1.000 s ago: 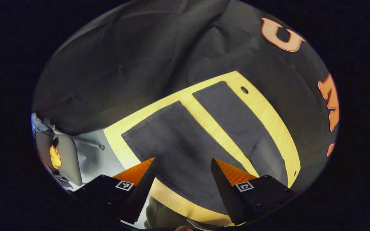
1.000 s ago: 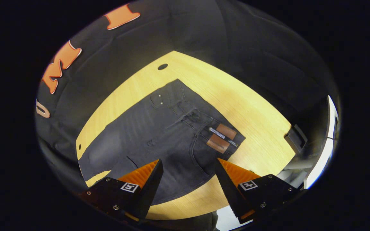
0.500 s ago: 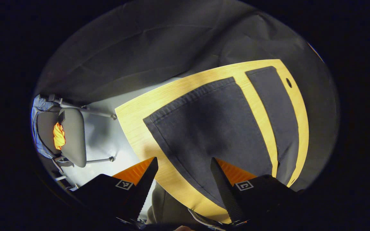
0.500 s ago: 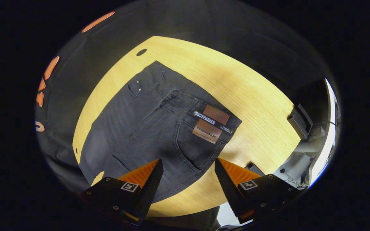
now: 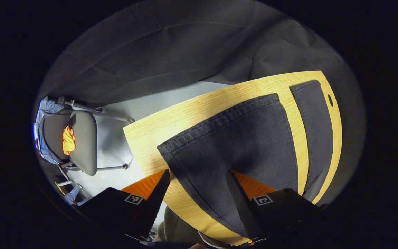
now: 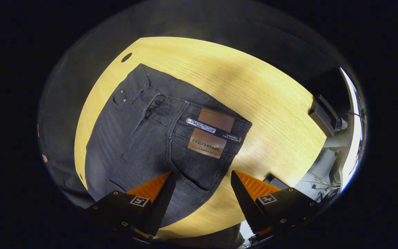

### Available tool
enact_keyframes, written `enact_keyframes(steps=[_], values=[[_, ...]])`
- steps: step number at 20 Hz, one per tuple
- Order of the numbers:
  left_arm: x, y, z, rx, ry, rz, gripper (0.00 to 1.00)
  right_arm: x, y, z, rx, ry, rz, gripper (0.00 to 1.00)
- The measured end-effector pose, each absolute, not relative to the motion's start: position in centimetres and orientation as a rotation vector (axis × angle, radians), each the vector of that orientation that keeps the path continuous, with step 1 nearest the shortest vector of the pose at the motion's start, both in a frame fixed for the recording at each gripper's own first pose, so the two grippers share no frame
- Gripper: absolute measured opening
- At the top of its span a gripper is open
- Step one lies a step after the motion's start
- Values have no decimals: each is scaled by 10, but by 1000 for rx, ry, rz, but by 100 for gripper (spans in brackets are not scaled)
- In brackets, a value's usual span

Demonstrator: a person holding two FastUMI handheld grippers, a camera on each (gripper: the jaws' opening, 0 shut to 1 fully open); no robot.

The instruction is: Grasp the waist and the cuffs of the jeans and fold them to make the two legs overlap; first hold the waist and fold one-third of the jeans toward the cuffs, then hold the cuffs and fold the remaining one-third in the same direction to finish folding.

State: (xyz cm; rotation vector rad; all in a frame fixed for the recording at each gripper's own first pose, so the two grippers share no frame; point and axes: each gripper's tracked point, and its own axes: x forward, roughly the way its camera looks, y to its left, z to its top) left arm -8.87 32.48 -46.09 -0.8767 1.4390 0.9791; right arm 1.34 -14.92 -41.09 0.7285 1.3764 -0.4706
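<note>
Dark grey jeans lie flat on a light wooden table (image 5: 157, 128), legs spread apart. In the left gripper view the near leg's cuff (image 5: 226, 124) fills the middle and the far leg (image 5: 314, 128) runs along the right. My left gripper (image 5: 197, 173) is open, its fingers on either side of the near leg's corner just behind the cuff hem. In the right gripper view the waist (image 6: 171, 110) carries two brown patches (image 6: 209, 133). Also open, my right gripper (image 6: 202, 173) hovers over the hip pocket (image 6: 192, 169) near the waist's close corner.
A grey chair (image 5: 83, 141) with something orange on it stands on the pale floor left of the table. A black box (image 6: 323, 112) sits at the table's right edge. Round holes (image 5: 330, 100) (image 6: 126, 57) mark the tabletop's far corners.
Both grippers have come closer to the jeans: the left toward the near leg's cuff, the right toward the waist's near corner. The jeans have not moved. Both stay open.
</note>
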Motion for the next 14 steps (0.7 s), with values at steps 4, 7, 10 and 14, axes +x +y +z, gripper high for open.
enact_keyframes(steps=[4, 7, 10, 14], values=[[-87, 327, -460, -820, 1438, 998, 96, 15, -149, -415, 703, 1375, -513, 96], [-87, 325, -458, -830, 1420, 1030, 97, 11, -149, -419, 618, 1423, -574, 92], [-87, 328, -460, -825, 1430, 1000, 97, 14, -146, -420, 535, 1424, -536, 87], [-76, 328, -457, -748, 1461, 896, 81, 22, -144, -421, 681, 1375, -523, 47]])
